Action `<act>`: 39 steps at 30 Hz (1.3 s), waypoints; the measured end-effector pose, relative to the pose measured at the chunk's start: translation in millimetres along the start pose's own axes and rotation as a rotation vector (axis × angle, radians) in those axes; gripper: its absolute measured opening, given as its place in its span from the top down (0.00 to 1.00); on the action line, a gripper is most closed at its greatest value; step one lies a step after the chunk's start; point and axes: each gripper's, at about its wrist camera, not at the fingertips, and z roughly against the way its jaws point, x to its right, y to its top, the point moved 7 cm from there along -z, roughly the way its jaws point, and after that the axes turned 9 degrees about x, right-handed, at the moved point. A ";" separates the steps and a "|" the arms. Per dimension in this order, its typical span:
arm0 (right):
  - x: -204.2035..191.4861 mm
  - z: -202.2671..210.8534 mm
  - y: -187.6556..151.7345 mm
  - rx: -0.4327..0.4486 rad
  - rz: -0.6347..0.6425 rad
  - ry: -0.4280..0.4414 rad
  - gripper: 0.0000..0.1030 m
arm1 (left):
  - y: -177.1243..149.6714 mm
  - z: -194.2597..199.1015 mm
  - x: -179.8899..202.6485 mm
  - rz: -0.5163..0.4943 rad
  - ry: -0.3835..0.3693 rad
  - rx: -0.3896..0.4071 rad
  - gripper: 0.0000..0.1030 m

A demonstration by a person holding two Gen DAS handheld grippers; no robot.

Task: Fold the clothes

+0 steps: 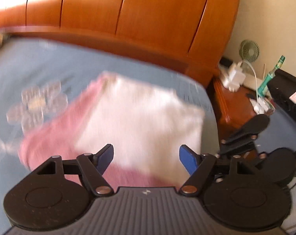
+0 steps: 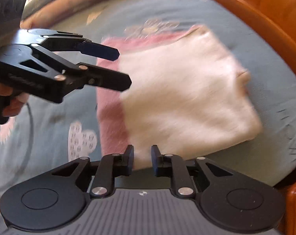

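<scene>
The left gripper point(image 1: 146, 159), black with blue-padded fingers, hangs with its jaws spread wide and nothing between them. The right gripper point(image 2: 142, 159) has its jaws drawn closer, a narrow gap left, pinching nothing. Just beyond both lies the folded garment of fuzzy cloth point(image 2: 187, 98), a cream-white square panel on top with a pink band showing along one side and edge; motion blur softens its texture. It rests flat on the grey-blue bedsheet printed with pale cactus shapes point(image 2: 50, 129), near the corner by the orange-brown wooden headboard point(image 1: 148, 15). Farther off, a wooden nightstand point(image 1: 234, 105) carries a green bottle point(image 1: 271, 76) whose label is unreadable, and a small green fan point(image 1: 249, 51).
</scene>
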 end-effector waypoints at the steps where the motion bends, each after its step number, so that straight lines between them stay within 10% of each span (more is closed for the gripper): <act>1: -3.8 -7.4 -5.3 -0.024 0.017 -0.014 0.75 | -3.9 -2.9 -1.7 0.005 0.009 -0.010 0.28; 39: -16.8 -18.2 51.5 0.083 -0.077 -0.117 0.38 | -18.3 71.5 -42.7 0.143 0.267 0.096 0.15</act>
